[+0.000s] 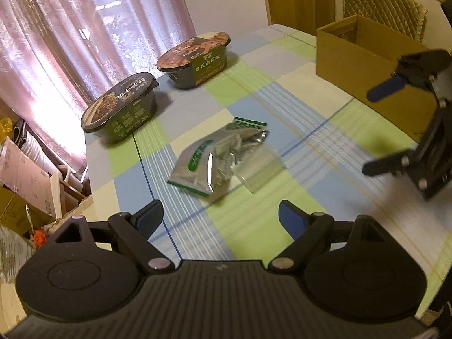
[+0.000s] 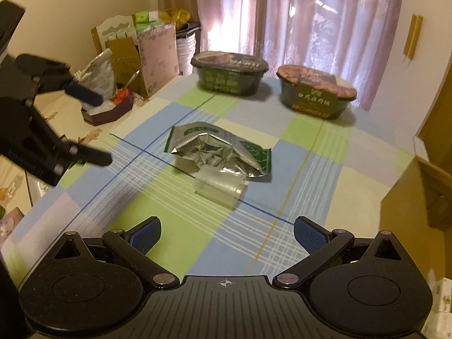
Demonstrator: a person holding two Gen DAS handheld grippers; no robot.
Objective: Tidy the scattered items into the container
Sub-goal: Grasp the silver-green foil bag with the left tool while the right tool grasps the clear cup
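Two crumpled silver foil packets [image 1: 214, 155] [image 2: 217, 147] with green print lie mid-table on the checked cloth, a clear plastic piece [image 1: 258, 171] [image 2: 220, 188] against them. Two dark instant-meal bowls [image 1: 121, 110] [image 1: 195, 59] [image 2: 230, 75] [image 2: 316, 91] stand by the curtain. An open cardboard box [image 1: 367, 65] [image 2: 418, 197] stands at the table's right side. My left gripper [image 1: 220, 217] [image 2: 93, 125] hovers open and holds nothing, short of the packets. My right gripper [image 2: 228, 234] [image 1: 378, 128] is open too, in front of the box, nothing between its fingers.
Pink curtains [image 2: 296, 14] hang behind the bowls. Beyond the table's left edge are cardboard pieces [image 2: 158, 53], bags and white buckets [image 2: 185, 50]. A padded chair back [image 1: 384, 8] rises behind the box. The checked cloth [image 1: 254, 226] runs on toward me.
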